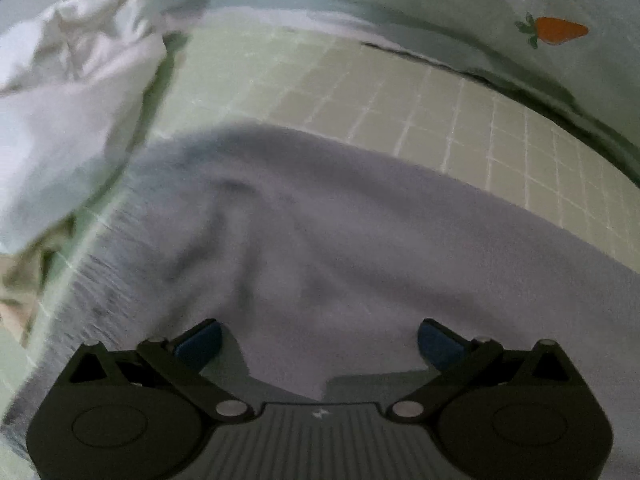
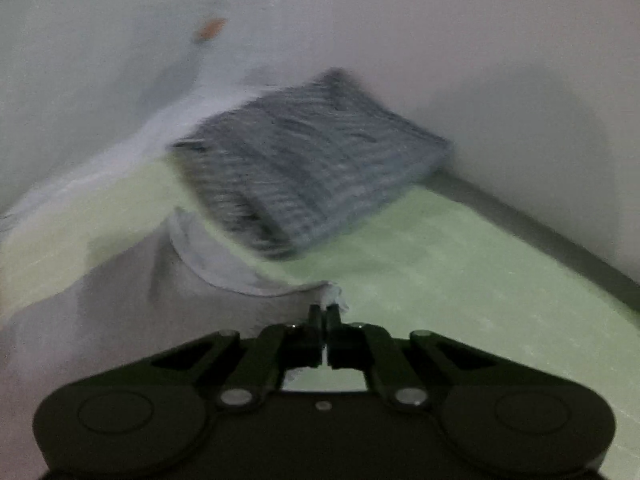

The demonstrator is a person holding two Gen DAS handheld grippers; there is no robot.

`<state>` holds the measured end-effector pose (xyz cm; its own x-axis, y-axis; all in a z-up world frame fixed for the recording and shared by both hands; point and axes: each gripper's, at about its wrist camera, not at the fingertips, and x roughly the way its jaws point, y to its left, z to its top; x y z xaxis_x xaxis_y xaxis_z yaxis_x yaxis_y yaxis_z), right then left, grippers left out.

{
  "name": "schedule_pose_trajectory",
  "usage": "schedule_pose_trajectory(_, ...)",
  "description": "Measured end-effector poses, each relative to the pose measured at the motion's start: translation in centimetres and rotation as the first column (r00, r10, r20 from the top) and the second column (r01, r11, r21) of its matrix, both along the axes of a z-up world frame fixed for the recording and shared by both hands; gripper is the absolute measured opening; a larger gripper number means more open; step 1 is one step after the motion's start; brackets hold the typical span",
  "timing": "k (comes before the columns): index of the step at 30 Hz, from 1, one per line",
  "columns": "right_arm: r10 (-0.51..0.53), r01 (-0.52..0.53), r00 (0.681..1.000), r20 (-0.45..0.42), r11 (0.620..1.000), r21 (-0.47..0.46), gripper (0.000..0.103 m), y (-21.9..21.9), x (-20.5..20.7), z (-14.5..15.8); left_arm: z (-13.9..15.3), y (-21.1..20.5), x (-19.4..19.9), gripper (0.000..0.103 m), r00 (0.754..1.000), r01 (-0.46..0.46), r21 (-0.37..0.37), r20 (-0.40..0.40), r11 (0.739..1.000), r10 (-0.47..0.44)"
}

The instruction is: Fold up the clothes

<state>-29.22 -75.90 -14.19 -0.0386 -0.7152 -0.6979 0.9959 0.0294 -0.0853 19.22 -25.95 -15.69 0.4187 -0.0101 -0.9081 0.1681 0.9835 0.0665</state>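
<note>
Lavender-grey knit fills the lower half of the left wrist view: the garment (image 1: 320, 240) lies spread and softly rumpled on a pale green checked bedsheet (image 1: 460, 120). The left gripper (image 1: 319, 344) hovers over it with its jaws wide apart and nothing between the blue pads (image 1: 200, 344). In the right wrist view the right gripper (image 2: 325, 314) is pinched narrow on a corner of the same garment, by the neckline band (image 2: 224, 268) at lower centre of the frame.

That pinch looks slim, only an edge of cloth showing past the fingertips, so I judge a brisk pull could slip it free and let the fold collapse. With just one corner held, lifting may also drag the whole cloth sideways and skew any crease.

A folded striped grey piece (image 2: 312, 168) sits in the middle of the right frame, near the neckline; a wide sweep could nudge it. A white bundle (image 1: 72, 100) at upper left of the left frame lies close to the garment's edge and could snag. Both views are blurred, so fine detail is uncertain.
</note>
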Motion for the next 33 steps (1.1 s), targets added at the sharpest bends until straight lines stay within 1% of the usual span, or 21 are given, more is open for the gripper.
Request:
schedule_pose_trajectory(2,0.003,-0.002,0.999,-0.032,1.000,0.028,0.004,-0.4,0.1,-0.4,0.1,-0.2,0.3,0.103,1.000,0.008,0.014,0.006,1.000,-0.009)
schedule_pose_trajectory(3,0.007,-0.005,0.999,-0.048,0.999,0.041,0.012,-0.5,0.1,-0.5,0.1,-0.3,0.5,0.103,1.000,0.013,0.021,0.008,1.000,-0.013)
schedule_pose_trajectory(4,0.018,-0.016,0.998,-0.063,0.999,0.035,0.020,-0.4,0.6,-0.5,0.0,-0.2,0.6,0.103,1.000,0.012,0.022,0.009,1.000,-0.012)
schedule_pose_trajectory(5,0.025,-0.024,0.997,-0.074,1.000,0.019,0.045,-0.2,1.0,-0.4,0.0,-0.2,0.7,0.103,1.000,0.011,0.022,0.009,1.000,-0.011)
schedule_pose_trajectory(6,0.028,-0.029,0.996,-0.084,1.000,-0.003,0.058,0.1,1.5,-0.3,-0.1,-0.3,0.8,0.103,1.000,0.010,0.021,0.007,1.000,-0.010)
schedule_pose_trajectory(9,0.076,-0.076,0.995,-0.066,0.997,0.009,0.059,-0.3,3.5,-0.8,-0.3,-0.5,1.3,0.103,1.000,0.006,0.019,0.001,1.000,-0.006)
schedule_pose_trajectory(13,0.141,-0.140,0.989,-0.037,0.990,0.029,0.060,-0.9,6.2,-1.4,-0.8,-0.7,1.7,0.103,1.000,0.015,0.035,0.006,0.999,-0.015)
schedule_pose_trajectory(14,0.157,-0.156,0.987,-0.030,0.987,0.033,0.063,-1.0,6.9,-1.6,-0.8,-0.6,1.8,0.103,1.000,0.014,0.034,0.009,0.999,-0.014)
schedule_pose_trajectory(15,0.173,-0.172,0.985,-0.022,0.984,0.038,0.068,-1.2,7.6,-1.8,-0.8,-0.4,1.9,0.103,1.000,0.012,0.032,0.012,0.999,-0.013)
schedule_pose_trajectory(17,0.205,-0.205,0.979,-0.007,0.978,0.046,0.073,-1.5,8.9,-2.1,-0.6,0.1,2.3,0.103,1.000,-0.001,0.045,0.024,0.999,0.000)
schedule_pose_trajectory(21,0.268,-0.269,0.963,0.024,0.961,0.062,0.083,-2.1,11.6,-2.8,1.3,2.0,2.0,0.103,0.995,-0.001,0.066,0.098,0.998,-0.005)
schedule_pose_trajectory(23,0.302,-0.305,0.952,0.056,0.951,0.054,0.090,-0.6,12.9,-2.3,2.4,3.1,1.4,0.103,0.990,0.001,0.078,0.139,0.997,-0.012)
schedule_pose_trajectory(25,0.333,-0.340,0.937,0.106,0.938,0.059,0.093,1.7,14.2,-2.0,3.6,4.1,0.8,0.103,0.983,0.004,0.089,0.180,0.996,-0.020)
schedule_pose_trajectory(28,0.374,-0.391,0.914,0.156,0.915,0.095,0.093,6.5,15.8,-1.8,4.0,6.6,-0.4,0.103,0.985,0.009,0.051,0.173,0.999,-0.018)
schedule_pose_trajectory(30,0.399,-0.425,0.897,0.189,0.896,0.126,0.094,10.1,16.7,-1.7,3.8,8.1,-1.2,0.099,0.988,0.021,0.018,0.152,1.000,-0.023)
schedule_pose_trajectory(33,0.491,-0.521,0.849,0.196,0.840,0.150,0.094,15.2,18.5,-1.4,3.7,10.4,-2.6,0.097,0.988,0.051,0.010,0.143,0.999,-0.052)
